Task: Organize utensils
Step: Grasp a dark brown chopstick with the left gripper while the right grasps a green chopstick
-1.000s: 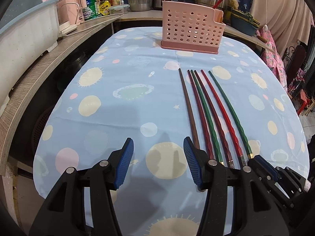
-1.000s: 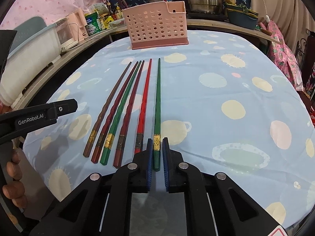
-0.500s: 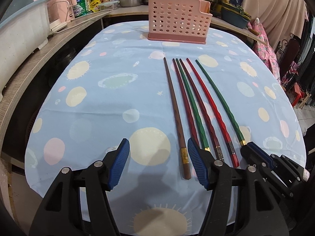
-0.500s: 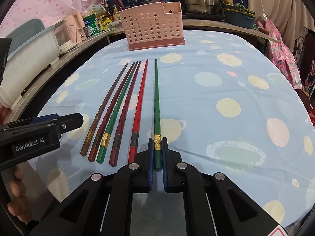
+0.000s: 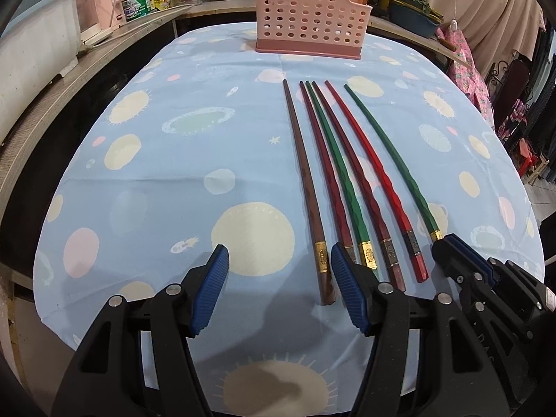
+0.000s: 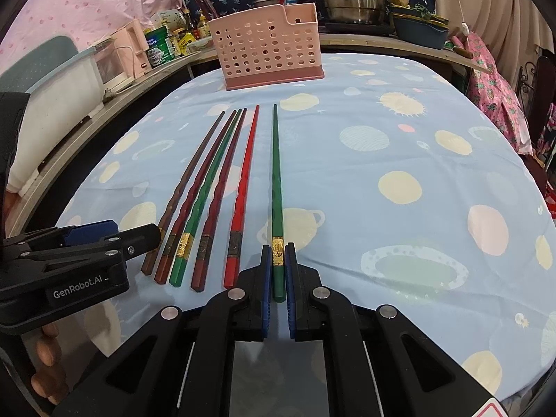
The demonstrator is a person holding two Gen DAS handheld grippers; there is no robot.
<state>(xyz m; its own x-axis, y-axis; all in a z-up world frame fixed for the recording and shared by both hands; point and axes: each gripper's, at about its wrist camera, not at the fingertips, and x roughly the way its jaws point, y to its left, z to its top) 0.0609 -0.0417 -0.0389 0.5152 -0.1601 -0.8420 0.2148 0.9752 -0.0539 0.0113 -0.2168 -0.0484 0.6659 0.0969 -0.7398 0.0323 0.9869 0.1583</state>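
Six chopsticks lie side by side on the surface (image 5: 146,180), which is covered by a blue cloth printed with suns and planets; their thick ends point to its near edge. At the far edge stands a pink perforated utensil holder (image 5: 309,21). The right claw (image 6: 277,271) is closed on the thick end of the outer green chopstick (image 6: 276,180), its blue pads pressed against the gold band. The left claw (image 5: 279,285) stands open above the near edge, nothing gripped; the brown chopstick (image 5: 305,187) at the other side of the row ends just inside its right pad (image 5: 347,288). In the right wrist view the left claw's black body carries white lettering reading "GenRobot.AI". Labels on the tins and bottles on the side counter (image 6: 163,48) are too small to read.
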